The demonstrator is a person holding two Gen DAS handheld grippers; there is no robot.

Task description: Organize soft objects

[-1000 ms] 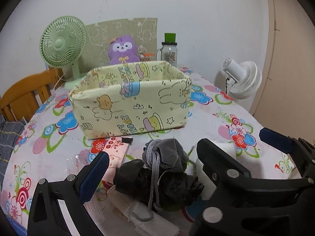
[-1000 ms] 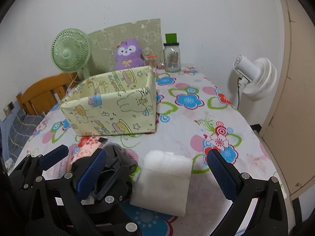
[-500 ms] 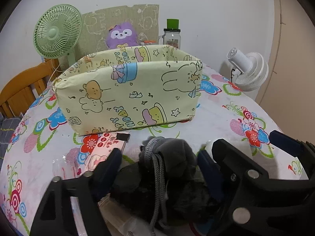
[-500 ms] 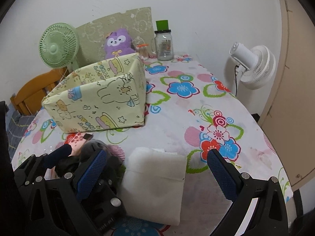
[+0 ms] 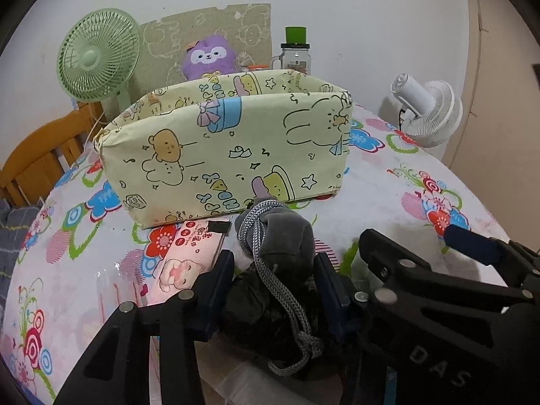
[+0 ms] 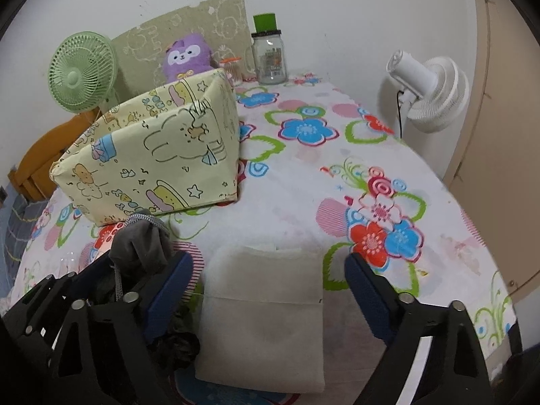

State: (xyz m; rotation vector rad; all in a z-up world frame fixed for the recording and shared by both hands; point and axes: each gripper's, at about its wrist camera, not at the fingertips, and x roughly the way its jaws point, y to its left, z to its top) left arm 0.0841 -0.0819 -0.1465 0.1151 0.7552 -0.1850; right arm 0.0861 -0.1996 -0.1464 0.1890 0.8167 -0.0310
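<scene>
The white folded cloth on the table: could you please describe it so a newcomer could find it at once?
Start at the pale yellow cartoon-print fabric box on the floral tablecloth. On the near side of it, to the right, the white folded cloth lies flat between the open fingers of the right hand-held gripper. It is plain white and squarish, unlike the dark grey corded bundle at its left.

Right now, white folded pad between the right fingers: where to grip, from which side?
Probably across its two long side edges, mid-length, from the near end above: the white pad lies flat, lengthwise between the right gripper's open, just-closing jaws; the left gripper crowds its left.
</scene>
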